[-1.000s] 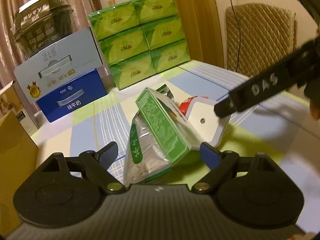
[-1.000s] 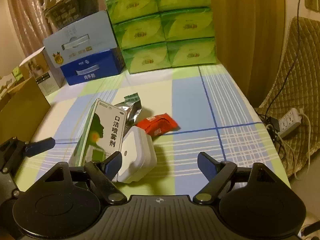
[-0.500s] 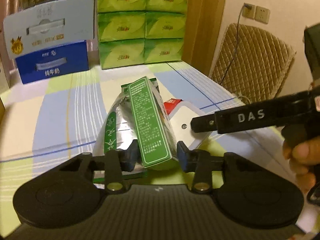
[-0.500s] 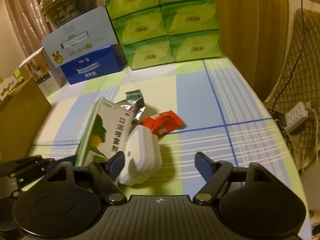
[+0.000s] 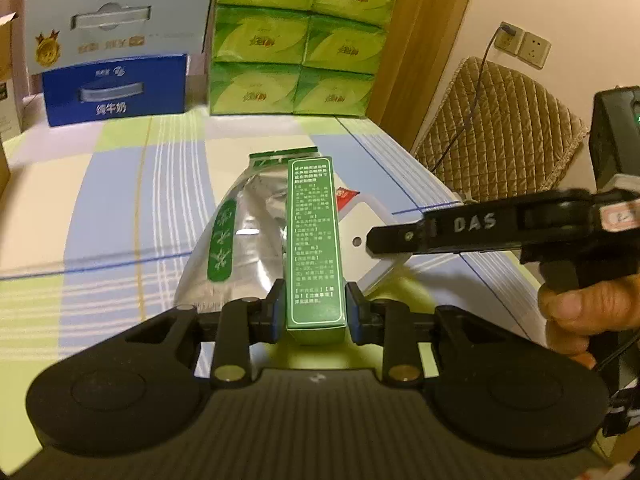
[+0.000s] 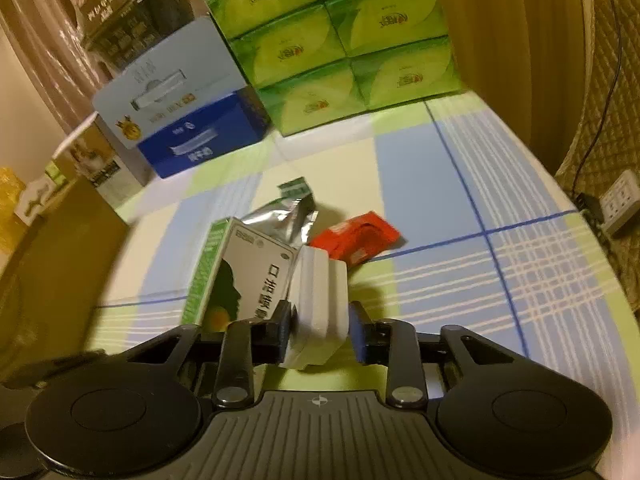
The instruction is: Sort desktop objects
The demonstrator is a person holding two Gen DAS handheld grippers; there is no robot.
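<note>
Left wrist view: my left claw [image 5: 313,312] is clamped on the near end of the green spray box [image 5: 312,236], one pad on each long side, the box standing on its narrow edge and running toward 12 o'clock. Just beside it at 10 o'clock lies the silver foil pouch [image 5: 240,248], touching or nearly touching the box; I cannot tell which. At 2 o'clock the right claw [image 5: 384,238] reaches in over the white case [image 5: 362,224], and a corner of the red packet [image 5: 346,196] shows behind. To do this step well, I judge I should lift the box straight up before swinging it, so that it drags neither the pouch nor the case along the worktop [image 5: 100,200].

Right wrist view: my right claw [image 6: 320,326] sits narrow around the white case [image 6: 320,292], which stands tilted on edge between the pads; the left pad looks to be touching, the right pad shows a thin gap, so I judge the grip close but perhaps not yet firm. The green spray box [image 6: 240,280] leans just beside the case at 10 o'clock, with the foil pouch [image 6: 284,220] behind it at 11 and the red packet [image 6: 356,236] at 1 o'clock. I would squeeze fully before raising, and part the two hands sideways so box and case do not snag each other.
</note>
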